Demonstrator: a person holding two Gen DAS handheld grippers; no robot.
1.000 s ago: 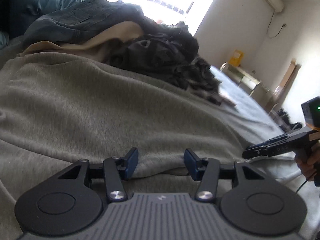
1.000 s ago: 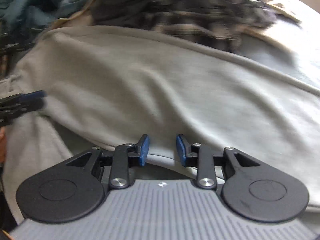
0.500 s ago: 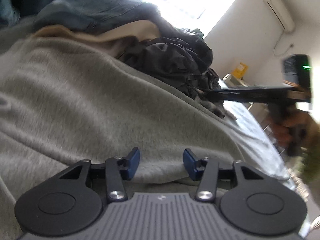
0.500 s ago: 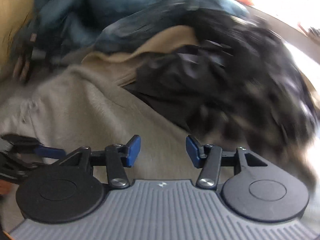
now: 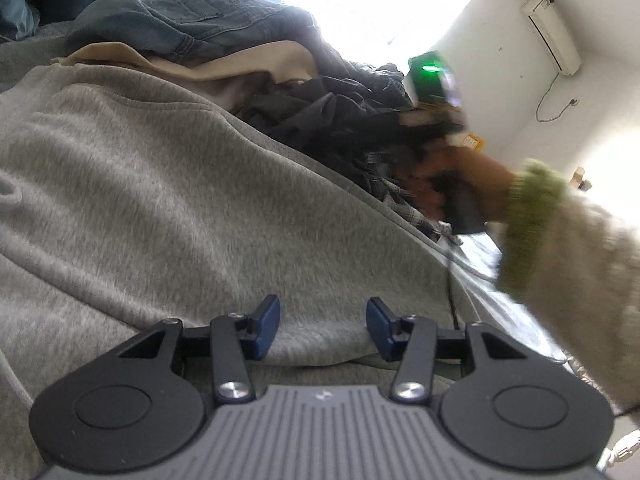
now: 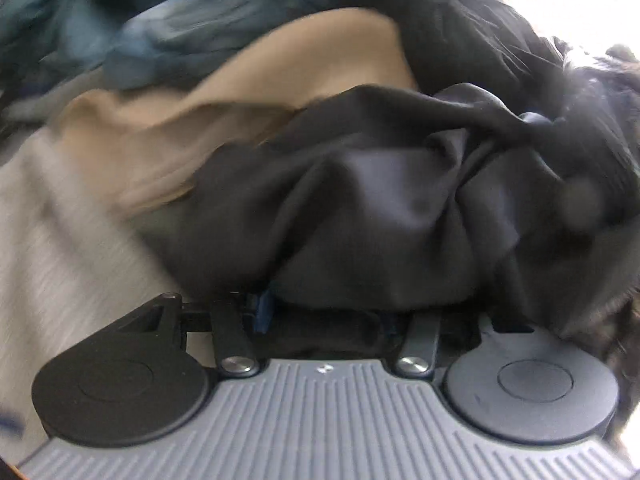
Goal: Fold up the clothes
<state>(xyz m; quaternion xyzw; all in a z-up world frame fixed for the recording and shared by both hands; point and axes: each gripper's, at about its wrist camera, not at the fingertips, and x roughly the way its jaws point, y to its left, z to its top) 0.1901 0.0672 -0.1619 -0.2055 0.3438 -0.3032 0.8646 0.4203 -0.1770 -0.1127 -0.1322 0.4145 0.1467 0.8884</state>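
Here, the left gripper (image 5: 322,327), jaws spread over the grey sweatshirt (image 5: 168,208); the right gripper (image 6: 326,316), jaws closing around a fold of black garment (image 6: 360,208). Clothes pile (image 5: 240,52) at twelve o'clock.

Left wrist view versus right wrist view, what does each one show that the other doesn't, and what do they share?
Only the left wrist view shows the denim jeans with a pocket, the wall air conditioner, the bright window and the person's sleeve behind the right hand-held gripper. Only the right wrist view shows the black garment draped close over that gripper's fingers. Both show the grey sweatshirt, the beige cloth and the dark clothes pile.
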